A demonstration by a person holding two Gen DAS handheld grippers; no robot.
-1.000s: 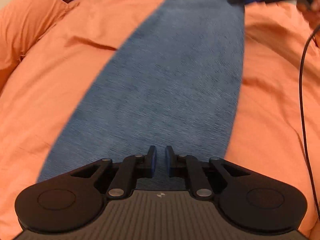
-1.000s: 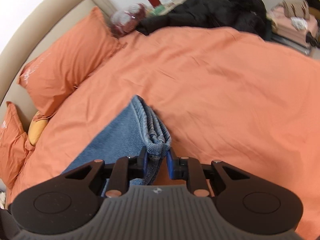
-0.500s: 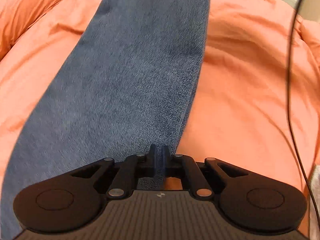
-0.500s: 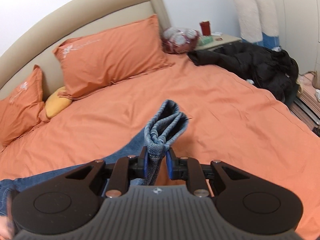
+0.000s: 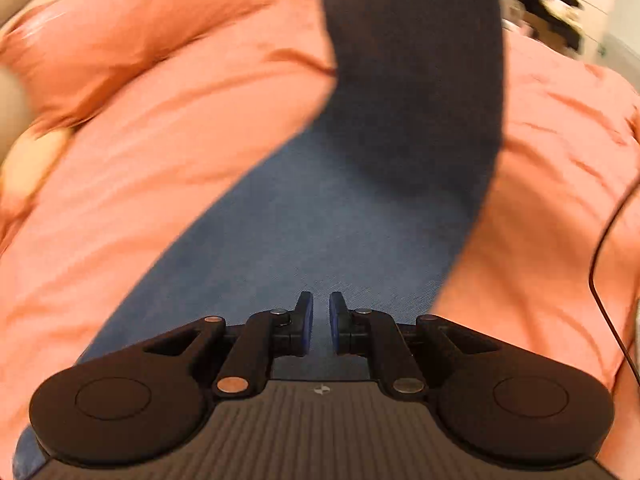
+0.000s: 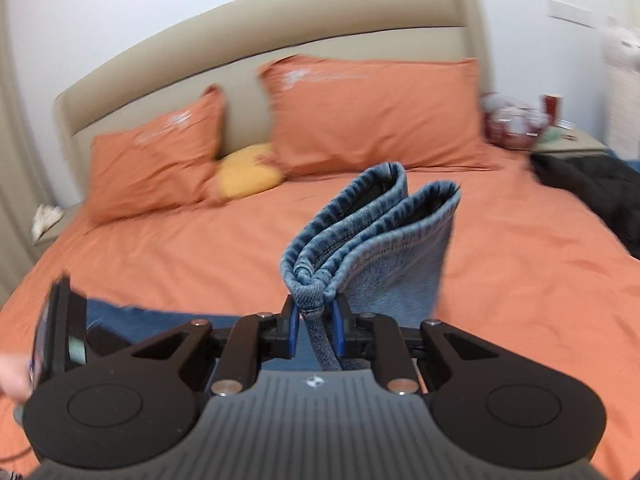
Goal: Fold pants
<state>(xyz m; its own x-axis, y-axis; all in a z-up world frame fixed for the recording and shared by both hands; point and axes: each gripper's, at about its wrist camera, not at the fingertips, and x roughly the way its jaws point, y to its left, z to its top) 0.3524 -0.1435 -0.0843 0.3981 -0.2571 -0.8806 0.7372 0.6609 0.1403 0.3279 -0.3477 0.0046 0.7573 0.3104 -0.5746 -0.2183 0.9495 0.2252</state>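
Blue jeans [image 5: 320, 220] lie lengthwise on the orange duvet [image 5: 160, 200]; their far part rises off the bed as a dark, blurred band [image 5: 416, 80]. My left gripper [image 5: 321, 308] hovers over the near end of the denim, its jaws opening with a narrow gap and nothing pinched between them. In the right wrist view my right gripper [image 6: 316, 308] is shut on the stacked leg hems [image 6: 372, 232], held up in the air over the duvet [image 6: 520, 280], cuffs facing the headboard.
Two orange pillows [image 6: 360, 116] and a yellow cushion [image 6: 248, 176] lean on the beige headboard [image 6: 280, 32]. A black jacket [image 6: 592, 184] lies at the bed's right edge by a nightstand [image 6: 568, 140]. A black cable [image 5: 600, 260] hangs at right.
My right gripper rose and swung toward the headboard, carrying the hems up. My left gripper lifted and its jaws parted from shut. The jeans now arch up off the bed.
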